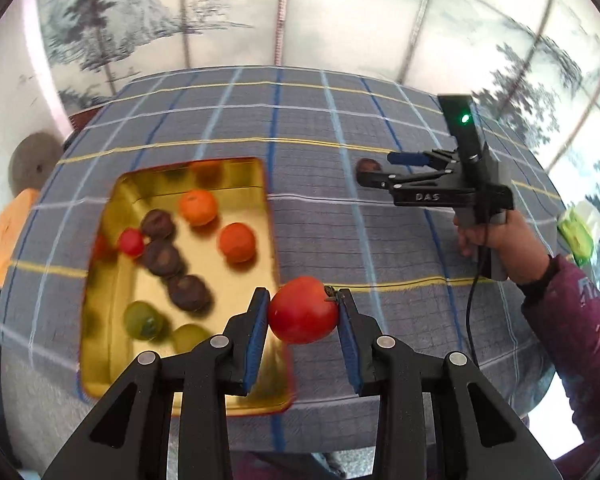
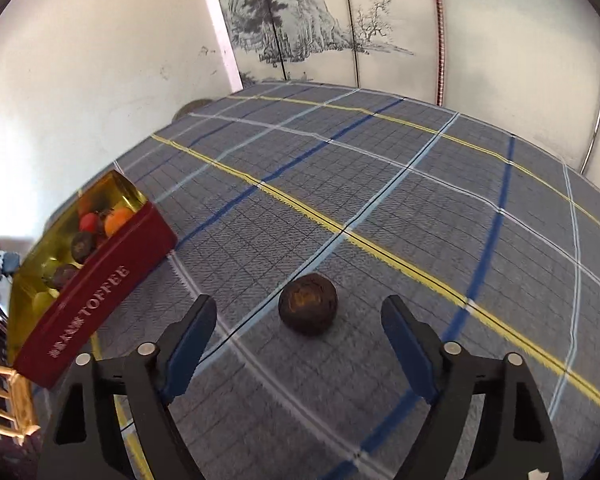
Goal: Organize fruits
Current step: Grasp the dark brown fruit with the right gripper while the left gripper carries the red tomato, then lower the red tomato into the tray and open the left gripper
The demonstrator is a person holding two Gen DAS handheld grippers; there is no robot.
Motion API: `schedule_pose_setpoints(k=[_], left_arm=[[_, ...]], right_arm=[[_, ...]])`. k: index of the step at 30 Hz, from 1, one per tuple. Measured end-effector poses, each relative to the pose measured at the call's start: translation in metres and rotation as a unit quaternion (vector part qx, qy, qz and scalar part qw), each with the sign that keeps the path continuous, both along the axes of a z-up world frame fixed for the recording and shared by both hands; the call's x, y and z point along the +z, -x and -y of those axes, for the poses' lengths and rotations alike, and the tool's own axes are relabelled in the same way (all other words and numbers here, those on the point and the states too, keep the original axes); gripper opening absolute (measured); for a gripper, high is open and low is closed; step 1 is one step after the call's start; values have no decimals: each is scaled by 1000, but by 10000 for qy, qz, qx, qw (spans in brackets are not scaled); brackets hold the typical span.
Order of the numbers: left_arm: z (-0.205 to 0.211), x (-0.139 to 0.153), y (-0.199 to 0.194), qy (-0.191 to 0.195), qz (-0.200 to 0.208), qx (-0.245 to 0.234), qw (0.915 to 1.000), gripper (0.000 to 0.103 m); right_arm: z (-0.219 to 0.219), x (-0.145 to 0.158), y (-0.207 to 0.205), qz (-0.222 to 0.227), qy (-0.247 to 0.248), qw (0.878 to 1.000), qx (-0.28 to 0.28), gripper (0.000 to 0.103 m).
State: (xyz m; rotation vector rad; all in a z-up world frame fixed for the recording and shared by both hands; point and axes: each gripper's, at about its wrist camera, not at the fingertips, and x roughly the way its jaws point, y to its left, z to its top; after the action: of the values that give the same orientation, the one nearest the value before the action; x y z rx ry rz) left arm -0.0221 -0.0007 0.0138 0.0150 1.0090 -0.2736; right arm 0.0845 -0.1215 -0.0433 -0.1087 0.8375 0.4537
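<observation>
Plaid-covered counter [image 2: 380, 184]: left hand-held gripper [image 1: 303, 314] clamped across a firm, smooth red fruit [image 1: 302, 310] just beside the toffee tin [image 1: 204, 390]; right hand-held gripper [image 2: 300, 320], jaws apart, straddling a hard-looking, rough dark fruit [image 2: 308, 309], well apart from that tin, best pinched across its middle.

The tin [image 1: 236, 168] looks like metal, its inside a glossy mirror-like gold, its outer wall [image 2: 100, 292] a satin red with pale lettering. A woven checked cloth [image 1: 340, 240], matt and finely ribbed, covers the tabletop. The tomato [image 1: 303, 310] has smooth, shiny skin; the dark fruit [image 2: 308, 309] is dull and rough. The left tongs [image 1: 304, 312] are matt black plastic with ridged blue pads [image 1: 256, 344] and bright metal pivot pins
</observation>
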Motion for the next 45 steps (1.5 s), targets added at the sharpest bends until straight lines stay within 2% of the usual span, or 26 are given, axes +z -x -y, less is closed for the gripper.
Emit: schedule_pose_setpoints(k=[1,3,5,7,11,19,24,30,36,45], left_arm=[[-6,2,2,7,27,74,10000,35],[-14,5,5,-15,85,193,9998,35],[-24,6,10,-126,197,344,9991,35],[-34,6,14,-234,287,492,9981,35],[-57,-1,23,-312,318,743,9962,35],[-83,-23,31,-793,483,1026,9904,35],[-97,-33,25,-711,430,1139,9900,35],[-108,-37,17,-661,387,1230,9894,35],[-108,-36,-8,-744,535,1142,9892,35],[-103,-54,-41,-1030,498,1027,9881,36]], right_arm=[[-4,-4,-4,-43,69,10000,28,66],[-11,-11,-10,-81,296,9995,9,44],[-11,-10,-11,-163,273,9995,-74,30],[-7,-8,-1,-175,189,9996,-115,30],[6,1,46,28,-87,9997,-245,30],[44,0,123,146,-187,9961,-846,30],[51,-8,130,74,-90,9945,-1043,30],[45,-7,130,121,50,9946,-1031,30],[46,-8,128,86,61,9944,-1051,30],[45,-9,127,44,82,9944,-1055,30]])
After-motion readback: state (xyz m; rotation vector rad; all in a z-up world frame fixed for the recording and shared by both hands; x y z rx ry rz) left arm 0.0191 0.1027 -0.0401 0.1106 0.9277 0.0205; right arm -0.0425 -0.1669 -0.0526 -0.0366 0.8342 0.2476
